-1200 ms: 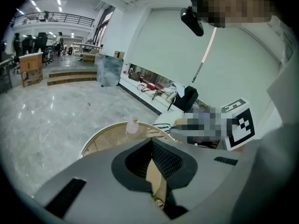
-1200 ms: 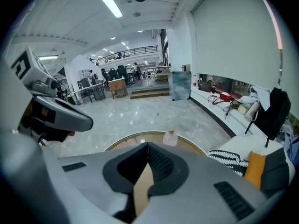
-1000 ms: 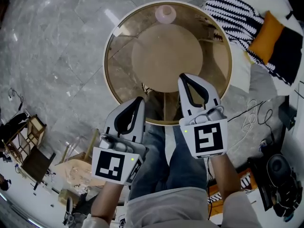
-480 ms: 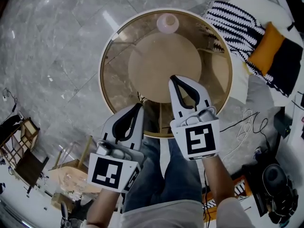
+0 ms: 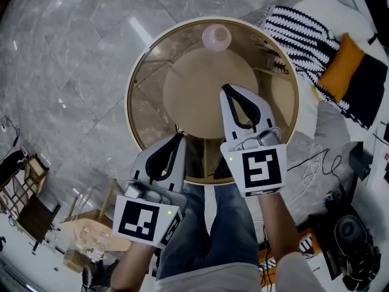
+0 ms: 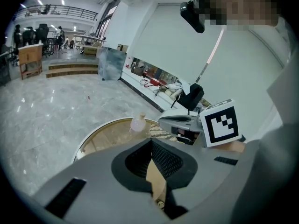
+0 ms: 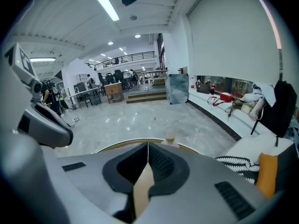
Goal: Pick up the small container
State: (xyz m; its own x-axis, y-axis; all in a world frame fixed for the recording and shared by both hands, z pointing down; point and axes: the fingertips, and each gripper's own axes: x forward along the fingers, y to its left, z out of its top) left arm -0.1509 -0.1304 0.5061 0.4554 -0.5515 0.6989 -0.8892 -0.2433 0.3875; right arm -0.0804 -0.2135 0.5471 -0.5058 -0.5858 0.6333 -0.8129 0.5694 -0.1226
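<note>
Pink container well beyond right tongs.

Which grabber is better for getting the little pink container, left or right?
Right, probably. The right gripper reaches further over the round table, nearer the small container. The left gripper hangs back by the near rim. Both are shut, so it must open first.

No legible text, labels, brands, numbers or signs anywhere in view.

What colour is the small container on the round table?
The small container is pale pink; clearest in head view.
</note>
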